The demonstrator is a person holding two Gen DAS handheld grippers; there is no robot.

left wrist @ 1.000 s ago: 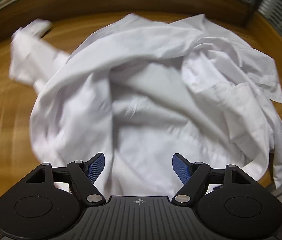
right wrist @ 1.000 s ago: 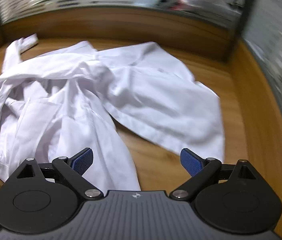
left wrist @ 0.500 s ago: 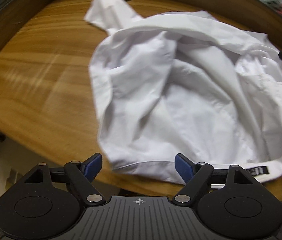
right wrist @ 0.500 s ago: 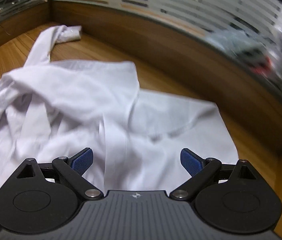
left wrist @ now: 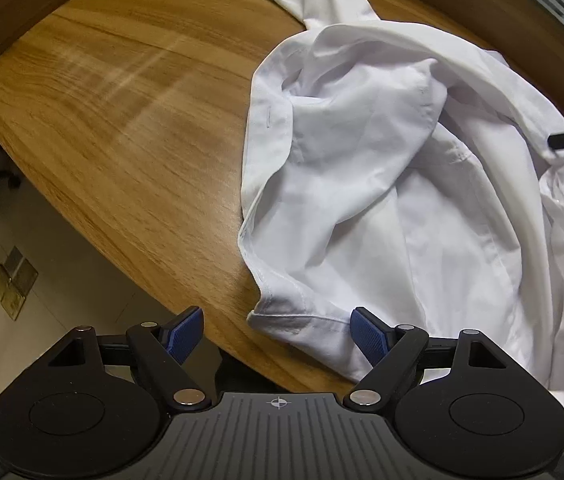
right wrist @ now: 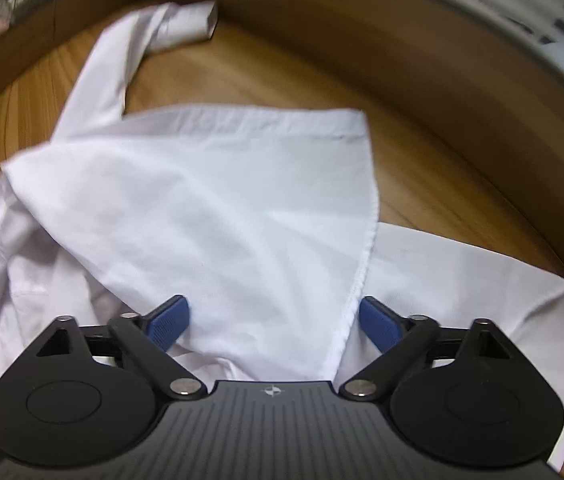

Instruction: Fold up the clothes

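Curved wooden tabletop (left wrist: 129, 128) with raised wood rim; pale floor below near edge. Left gripper (left wrist: 277, 326) low at table edge, jaws spread, nothing between pads; collar corner of crumpled white cotton shirt (left wrist: 382, 200) lies just ahead, likely target for grasp. Right gripper (right wrist: 271, 316) hovers over shirt, jaws spread, hemmed front panel beneath gap, not pinched. Shirt bunched on table, unfolded; long sleeve (right wrist: 109, 68) trails toward far rim. Both grippers angled forward and down.

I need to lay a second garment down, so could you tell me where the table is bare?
Bare wood lies left of the crumpled white shirt on the wooden table, up to its near edge. The right side is crowded with cloth.
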